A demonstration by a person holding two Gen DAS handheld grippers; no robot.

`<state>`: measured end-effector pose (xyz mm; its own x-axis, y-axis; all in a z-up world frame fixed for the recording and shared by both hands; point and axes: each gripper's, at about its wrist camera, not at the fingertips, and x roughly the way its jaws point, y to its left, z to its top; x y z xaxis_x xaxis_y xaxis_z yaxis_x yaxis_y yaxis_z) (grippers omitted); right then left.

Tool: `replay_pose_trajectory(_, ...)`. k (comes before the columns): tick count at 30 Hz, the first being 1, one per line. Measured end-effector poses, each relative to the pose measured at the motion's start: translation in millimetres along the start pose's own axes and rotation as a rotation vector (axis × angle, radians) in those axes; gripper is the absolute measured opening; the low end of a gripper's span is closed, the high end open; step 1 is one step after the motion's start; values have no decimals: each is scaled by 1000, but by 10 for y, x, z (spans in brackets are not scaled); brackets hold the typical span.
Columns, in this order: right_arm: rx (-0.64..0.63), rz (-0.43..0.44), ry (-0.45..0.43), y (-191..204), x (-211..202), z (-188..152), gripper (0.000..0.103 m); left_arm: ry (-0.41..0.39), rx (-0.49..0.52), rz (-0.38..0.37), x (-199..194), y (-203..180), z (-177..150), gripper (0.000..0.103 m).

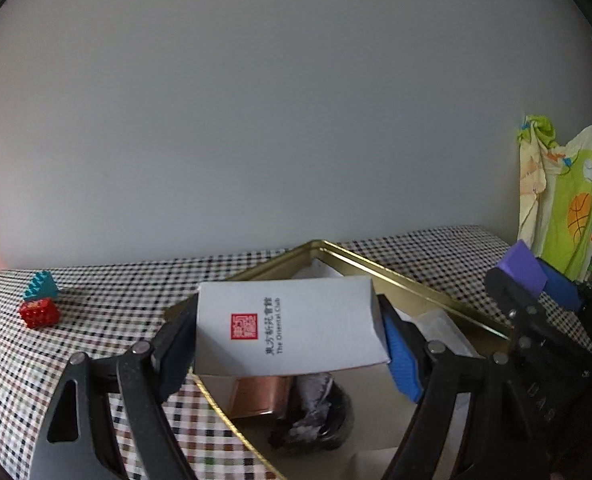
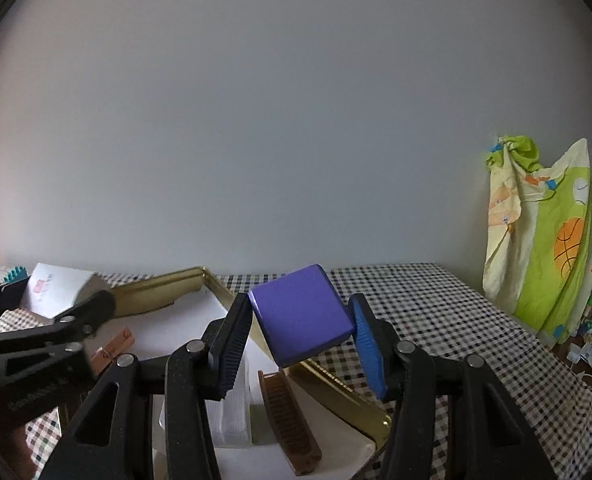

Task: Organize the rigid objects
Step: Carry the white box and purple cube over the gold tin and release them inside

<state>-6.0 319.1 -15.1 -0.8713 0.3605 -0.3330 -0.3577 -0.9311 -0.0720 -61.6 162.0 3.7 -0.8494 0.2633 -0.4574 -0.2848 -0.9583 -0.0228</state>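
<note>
Tray on the checked table sits under both loads: left gripper pinches the white box, right gripper pinches the purple block by its corners, so it could twist out, or they collide.

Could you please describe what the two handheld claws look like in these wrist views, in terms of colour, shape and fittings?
Both look alike. The left claw and right claw have matte black angular linkage arms with triangular cut-outs, joined by round silver pivot pins. Each carries two long ribbed pads: the one on the picture's right is bright blue, the opposite one darker navy. No hands, sleeves or cables show.
</note>
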Motion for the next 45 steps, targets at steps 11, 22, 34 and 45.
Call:
replay_pose_trajectory(11,-14,47,96,60,164,-75,53,77,12,9,144,-47,-130,81)
replay_pose_trajectory(22,5,84,145,38,209,-92,53,129,6,23,233,-44,-171,83)
replay_pose_trajectory(34,179,166,54,-178,20,-25,90,76,-9,59,104,47,-147,103)
replay_pose_trajectory(45,217,123,-13,-225,-116,-25,91,10,-39,115,-132,333,-187,103)
